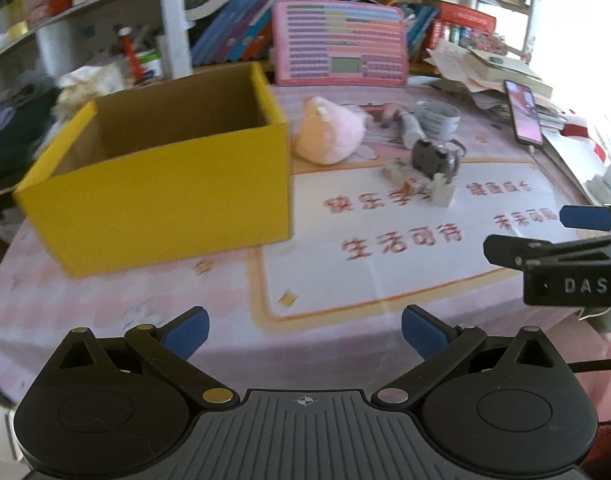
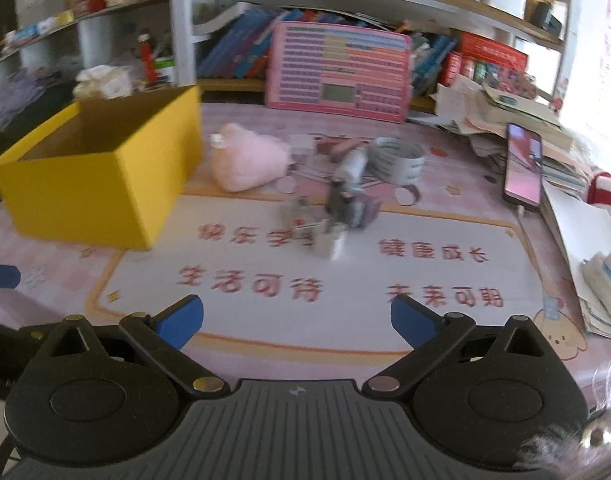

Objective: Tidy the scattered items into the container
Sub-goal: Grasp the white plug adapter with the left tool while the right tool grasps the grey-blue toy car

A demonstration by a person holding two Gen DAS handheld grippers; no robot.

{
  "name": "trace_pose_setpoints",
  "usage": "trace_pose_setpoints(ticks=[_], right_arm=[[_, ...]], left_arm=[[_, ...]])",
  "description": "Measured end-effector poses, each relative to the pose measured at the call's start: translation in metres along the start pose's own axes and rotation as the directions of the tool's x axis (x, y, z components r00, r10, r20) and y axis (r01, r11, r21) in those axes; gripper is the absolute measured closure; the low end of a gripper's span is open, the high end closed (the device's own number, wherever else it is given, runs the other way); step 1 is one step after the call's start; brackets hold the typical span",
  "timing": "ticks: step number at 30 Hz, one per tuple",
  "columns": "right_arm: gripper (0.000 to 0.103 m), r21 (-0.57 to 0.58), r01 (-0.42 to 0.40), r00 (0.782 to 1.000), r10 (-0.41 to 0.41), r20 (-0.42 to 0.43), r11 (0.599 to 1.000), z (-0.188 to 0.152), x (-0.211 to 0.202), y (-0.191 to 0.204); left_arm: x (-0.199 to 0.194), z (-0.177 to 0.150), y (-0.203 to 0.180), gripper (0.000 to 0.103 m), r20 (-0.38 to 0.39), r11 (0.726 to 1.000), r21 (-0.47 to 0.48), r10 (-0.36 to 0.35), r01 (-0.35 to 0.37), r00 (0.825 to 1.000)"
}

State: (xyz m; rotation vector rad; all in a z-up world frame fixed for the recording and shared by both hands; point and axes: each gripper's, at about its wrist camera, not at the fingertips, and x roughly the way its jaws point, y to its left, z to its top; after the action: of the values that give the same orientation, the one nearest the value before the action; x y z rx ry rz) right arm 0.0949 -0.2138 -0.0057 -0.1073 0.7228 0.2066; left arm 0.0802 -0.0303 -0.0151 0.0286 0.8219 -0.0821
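the yellow box (image 1: pixel 161 184) stands open-topped on the left of the pink table (image 1: pixel 105 312), its brown inside showing nothing that can be made out. just right of it, near but apart, lies a pink plush toy (image 1: pixel 329 130). further right sits a pale roll of tape (image 1: pixel 439 116) with a small bottle-like thing (image 1: pixel 409 126) lying beside it, too blurred to name. in front of those is a dark grey lump (image 1: pixel 431 158), and touching or just beside it a small white block (image 1: pixel 441 192) and some clear plastic bits (image 1: pixel 397 172) — the blur hides where one ends and the next begins.

behind the items a pink learning board (image 1: pixel 339 42) leans against the shelf of books (image 1: pixel 233 36). a phone (image 1: pixel 523 114) is propped with its screen lit at the right, against a heap of papers (image 1: pixel 477 68). a printed mat (image 1: pixel 385 236) with red characters covers the table's middle.

the left gripper (image 1: pixel 305 330) hangs over the near edge of the table, its blue fingers (image 1: pixel 185 334) spread wide with nothing between them. the right gripper (image 2: pixel 297 318) is likewise spread wide and empty, over the mat, well short of the items. in the left view it (image 1: pixel 545 236) comes in from the right edge, cut off. in the right view a blue fingertip (image 2: pixel 1 276) of the left one shows at the left edge. nothing stands between either claw and the scattered things.
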Motion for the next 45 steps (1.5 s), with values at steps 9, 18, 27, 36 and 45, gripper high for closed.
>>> trace_pose_setpoints(ticks=[9, 18, 27, 36, 45], right_arm=[[0.002, 0.027, 0.044, 0.999, -0.045, 0.008, 0.999, 0.024, 0.025, -0.045], [0.019, 0.066, 0.031, 0.999, -0.032, 0.014, 0.997, 0.048, 0.051, -0.092], [0.032, 0.104, -0.120, 0.992, 0.122, -0.013, 0.987, 0.069, 0.088, -0.119], [0.037, 0.086, -0.227, 0.970, 0.233, -0.070, 0.970, 0.087, 0.133, -0.123], [0.037, 0.037, -0.293, 0.946, 0.295, -0.137, 0.956, 0.098, 0.172, -0.113]], left_arm=[[0.036, 0.039, -0.033, 0.001, -0.003, 0.998, 0.045, -0.051, 0.051, 0.999], [0.068, 0.072, -0.072, 0.011, -0.009, 0.992, 0.093, -0.087, 0.088, 0.996], [0.104, 0.093, -0.104, 0.046, -0.043, 0.979, 0.161, -0.117, 0.122, 0.992], [0.143, 0.109, -0.126, 0.060, -0.098, 0.964, 0.217, -0.138, 0.157, 0.986], [0.166, 0.115, -0.130, 0.070, -0.146, 0.967, 0.185, -0.149, 0.175, 0.978]])
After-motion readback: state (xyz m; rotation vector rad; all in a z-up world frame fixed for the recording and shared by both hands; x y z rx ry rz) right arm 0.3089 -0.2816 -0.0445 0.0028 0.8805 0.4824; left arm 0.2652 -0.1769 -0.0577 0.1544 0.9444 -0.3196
